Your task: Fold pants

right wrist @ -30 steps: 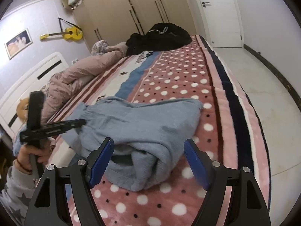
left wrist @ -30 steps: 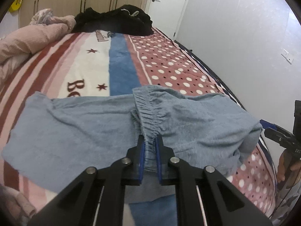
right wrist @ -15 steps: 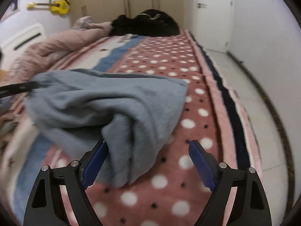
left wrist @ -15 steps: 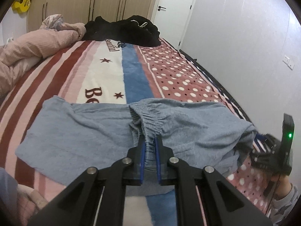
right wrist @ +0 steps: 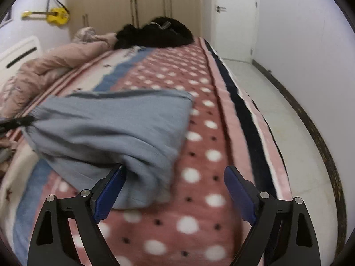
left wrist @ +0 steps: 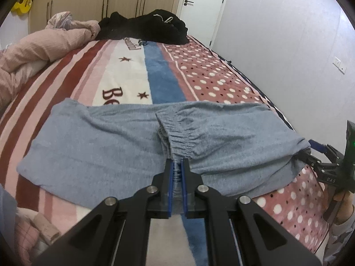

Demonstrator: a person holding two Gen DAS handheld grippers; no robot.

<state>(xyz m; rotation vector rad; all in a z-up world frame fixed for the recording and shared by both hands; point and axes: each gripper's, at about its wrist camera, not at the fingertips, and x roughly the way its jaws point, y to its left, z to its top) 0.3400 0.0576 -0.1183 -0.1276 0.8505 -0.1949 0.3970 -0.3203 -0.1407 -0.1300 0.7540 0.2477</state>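
Grey-blue pants (left wrist: pixel 106 146) lie spread across the patterned bed blanket (left wrist: pixel 133 75). My left gripper (left wrist: pixel 176 166) is shut on the gathered elastic waistband (left wrist: pixel 180 139) at the pants' middle. In the right wrist view it shows as a black tip (right wrist: pixel 15 123) at the far left, holding that waistband. The right gripper (right wrist: pixel 174 173) hovers low over the dotted pink part of the blanket, its jaws opening wide. The rolled near end of the pants (right wrist: pixel 142 177) lies between them beside the left finger (right wrist: pixel 111 184), not pinched. The left wrist view shows the right gripper (left wrist: pixel 319 161) at the pants' right end.
A black clothes heap (left wrist: pixel 150 28) and a pink duvet (left wrist: pixel 44 46) lie at the far end and left of the bed. The blanket's right edge drops to a tiled floor (right wrist: pixel 277 115) beside a white wall. A yellow guitar (right wrist: pixel 55 15) hangs near the wardrobe.
The right gripper has dropped and turned toward the pants' rolled end, and its jaws have spread wider. The left gripper stays shut on the waistband and has shifted slightly; the pants lie more stretched out.
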